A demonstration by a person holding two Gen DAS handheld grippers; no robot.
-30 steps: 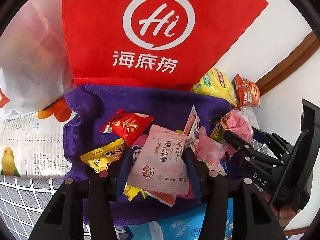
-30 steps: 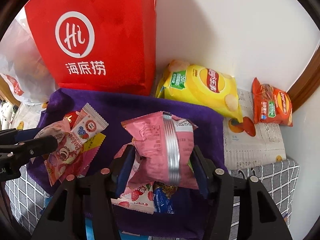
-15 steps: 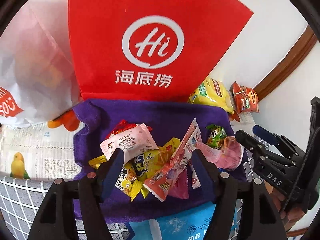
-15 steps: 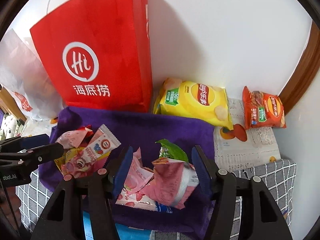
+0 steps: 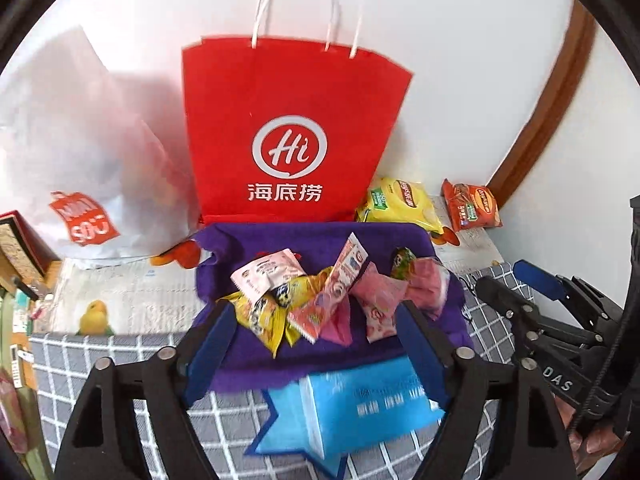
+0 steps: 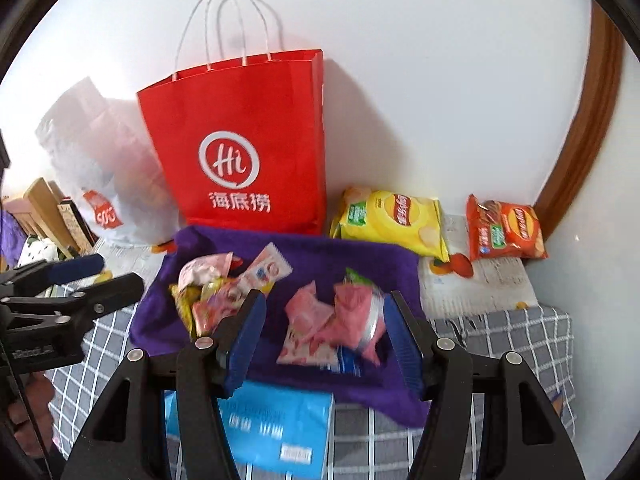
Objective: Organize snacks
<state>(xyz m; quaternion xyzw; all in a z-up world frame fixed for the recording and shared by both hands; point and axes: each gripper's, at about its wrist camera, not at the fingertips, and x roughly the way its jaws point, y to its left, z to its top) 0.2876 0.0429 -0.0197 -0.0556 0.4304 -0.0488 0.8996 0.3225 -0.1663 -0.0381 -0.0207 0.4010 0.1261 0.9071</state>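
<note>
A pile of small snack packets [image 5: 320, 300] lies on a purple cloth [image 5: 280, 240], pink, yellow and green wrappers mixed. In the right wrist view the packets form a left heap [image 6: 224, 284] and a pink right heap [image 6: 340, 316] on the cloth [image 6: 360, 256]. My left gripper [image 5: 316, 340] is open and empty, held back above the cloth's near edge. My right gripper [image 6: 324, 328] is open and empty, with the pink packets lying between and beyond its fingers. Each gripper shows in the other's view, the right one [image 5: 520, 292] and the left one [image 6: 84, 276].
A red paper bag [image 5: 292, 132] stands against the wall behind the cloth. A yellow chip bag [image 6: 392, 216] and an orange chip bag [image 6: 504, 228] lie at the right. A white plastic bag [image 5: 80, 160] sits left. A blue packet [image 5: 360, 408] lies in front.
Both grippers opened, let go of their pink packets onto the cloth, and drew back and up, so the whole red bag is now in view.
</note>
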